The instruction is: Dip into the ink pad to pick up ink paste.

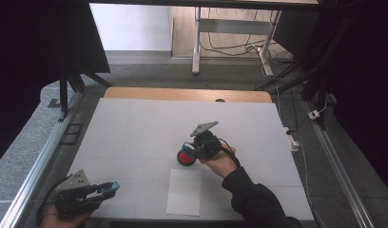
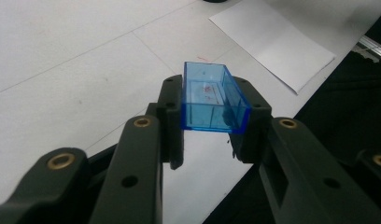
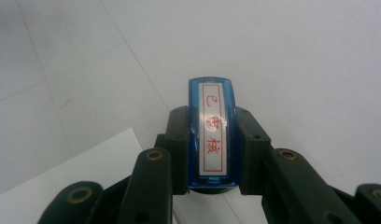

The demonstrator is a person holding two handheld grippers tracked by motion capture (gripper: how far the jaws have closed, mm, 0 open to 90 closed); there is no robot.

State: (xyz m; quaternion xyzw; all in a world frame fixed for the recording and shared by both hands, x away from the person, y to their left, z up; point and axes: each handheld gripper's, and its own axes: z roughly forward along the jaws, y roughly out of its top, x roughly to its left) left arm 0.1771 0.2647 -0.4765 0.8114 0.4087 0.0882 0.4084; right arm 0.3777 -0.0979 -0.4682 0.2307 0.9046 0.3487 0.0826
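Right hand-held gripper (image 3: 212,154) clamps blue stamp (image 3: 212,135) mid-counter over red ink pad (image 1: 186,157), left hand-held gripper (image 2: 212,135) grips its blue cap (image 2: 212,100) near-left; press square, then onto the paper sheet (image 1: 184,192).

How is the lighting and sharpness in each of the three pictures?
High view: dim, dark edges, soft detail on the white table. Left gripper view: the clear blue plastic cap is sharp, the near fingers slightly soft. Right gripper view: the red-lettered label on the blue stamp is readable, even light.
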